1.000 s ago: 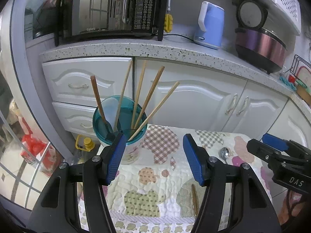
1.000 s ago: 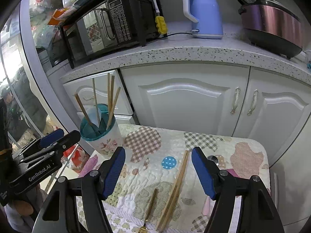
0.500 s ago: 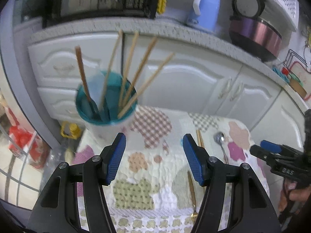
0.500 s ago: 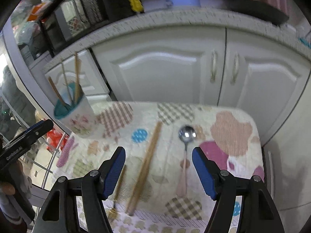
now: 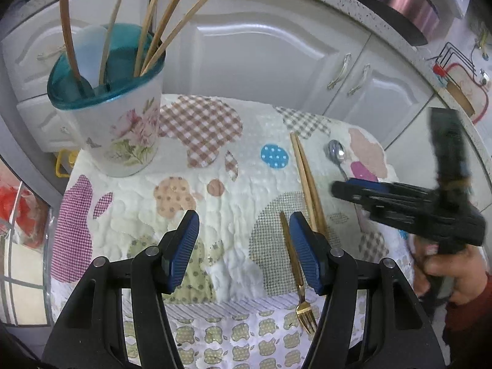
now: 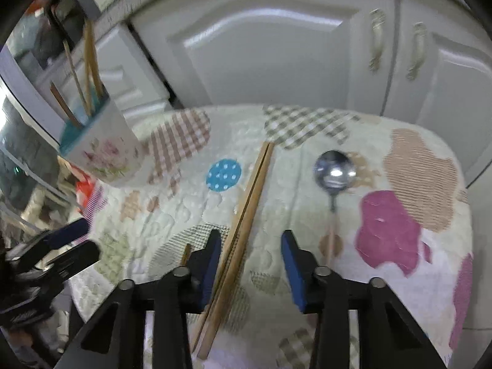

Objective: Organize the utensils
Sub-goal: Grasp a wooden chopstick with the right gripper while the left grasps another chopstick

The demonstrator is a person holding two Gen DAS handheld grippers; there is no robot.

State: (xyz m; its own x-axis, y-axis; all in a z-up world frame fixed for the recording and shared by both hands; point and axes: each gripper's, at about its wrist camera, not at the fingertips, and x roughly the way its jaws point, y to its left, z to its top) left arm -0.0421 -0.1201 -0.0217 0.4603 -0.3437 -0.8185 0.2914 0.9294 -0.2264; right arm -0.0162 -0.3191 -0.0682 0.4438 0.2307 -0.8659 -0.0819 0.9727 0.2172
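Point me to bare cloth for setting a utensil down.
Free: the stretch between the floral holder and the chopstick pair, ahead of the left gripper. Crowded: right half, with chopsticks, gold fork, spoon and the right gripper over them.

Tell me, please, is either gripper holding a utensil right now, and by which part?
Nothing is held. The left gripper is open over the cloth. The right gripper is open with the pair of chopsticks lying between its jaws, not clamped.

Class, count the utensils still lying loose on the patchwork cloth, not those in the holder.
4: two chopsticks side by side mid-cloth, a gold fork just left of them, and a spoon to their right. More may be hidden.
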